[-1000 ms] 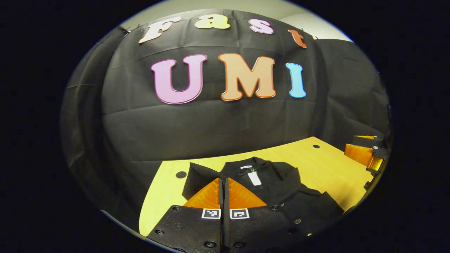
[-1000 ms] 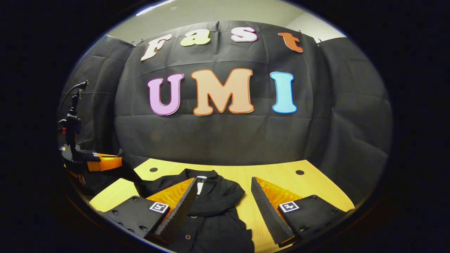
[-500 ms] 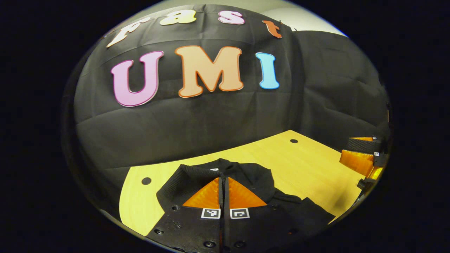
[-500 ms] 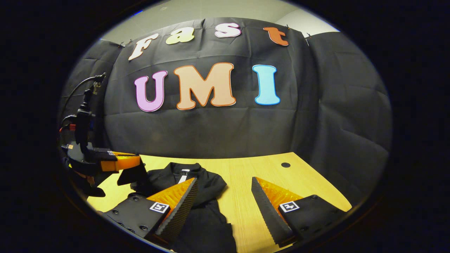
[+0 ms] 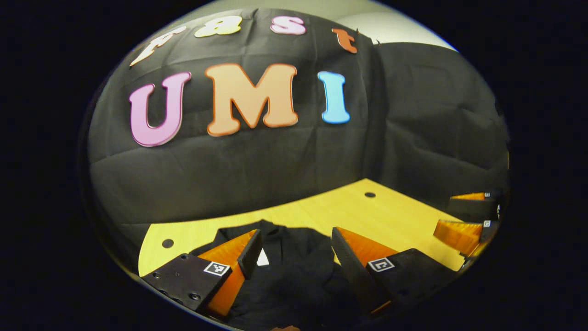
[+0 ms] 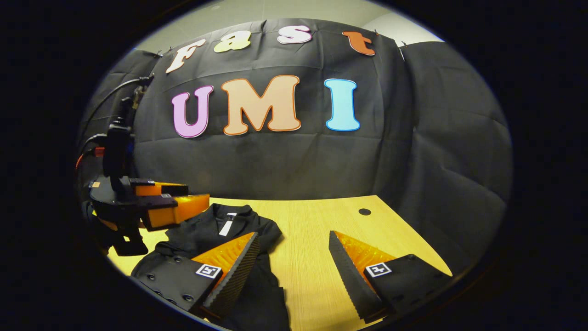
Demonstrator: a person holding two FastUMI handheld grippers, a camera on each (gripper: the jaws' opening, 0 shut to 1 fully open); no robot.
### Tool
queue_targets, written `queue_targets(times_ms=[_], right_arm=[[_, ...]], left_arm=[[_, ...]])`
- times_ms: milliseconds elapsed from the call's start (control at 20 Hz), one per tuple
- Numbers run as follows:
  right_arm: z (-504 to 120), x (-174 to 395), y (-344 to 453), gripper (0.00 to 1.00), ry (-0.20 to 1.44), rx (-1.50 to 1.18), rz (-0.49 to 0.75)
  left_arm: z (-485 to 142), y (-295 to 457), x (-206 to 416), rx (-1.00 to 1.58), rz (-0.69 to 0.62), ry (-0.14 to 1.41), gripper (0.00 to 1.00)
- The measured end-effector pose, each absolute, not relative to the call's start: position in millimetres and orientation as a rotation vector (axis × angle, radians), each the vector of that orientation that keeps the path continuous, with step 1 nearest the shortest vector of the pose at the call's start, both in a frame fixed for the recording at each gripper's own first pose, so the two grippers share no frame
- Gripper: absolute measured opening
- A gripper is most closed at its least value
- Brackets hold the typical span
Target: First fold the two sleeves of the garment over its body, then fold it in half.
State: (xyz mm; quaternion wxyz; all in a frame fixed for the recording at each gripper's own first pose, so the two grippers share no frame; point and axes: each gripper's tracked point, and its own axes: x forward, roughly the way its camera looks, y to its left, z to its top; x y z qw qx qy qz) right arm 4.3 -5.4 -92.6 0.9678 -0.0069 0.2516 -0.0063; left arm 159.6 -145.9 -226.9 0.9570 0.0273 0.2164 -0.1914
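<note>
My left tool (image 5: pixel 294 253) and right tool (image 6: pixel 294 250) both gape wide over the dark garment (image 6: pixel 239 234) lying near-left on the counter (image 6: pixel 321 220), sleeves seemingly folded, so next I'd pinch an edge to halve it.

In the left gripper view, the lower part of the black garment (image 5: pixel 294 280) is cut off at the six o'clock edge, and parts of it are hidden behind the fingers of the left gripper (image 5: pixel 294 250). The right gripper (image 5: pixel 466 218) is clipped at the four o'clock edge there. In the right gripper view, the garment's hem is cut off at six o'clock, and the hand holding the left gripper at nine o'clock cannot be made out.
</note>
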Motion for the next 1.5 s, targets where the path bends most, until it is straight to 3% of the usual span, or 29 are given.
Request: queue_targets(times_ms=[300, 800, 1500], right_arm=[[-88, 2, -2, 0.98, 0.478, -0.038, 0.067], [-85, -53, 38, 0.98, 0.487, -0.049, 0.07], [-176, -144, 47, 0.98, 0.745, -0.104, 0.057]], left_arm=[[-181, -89, 130, 0.065, -0.246, 0.318, 0.93], [-180, 46, 15, 0.095, -0.025, 0.373, 0.93], [-281, 102, -99, 0.096, 0.048, 0.635, 0.93]])
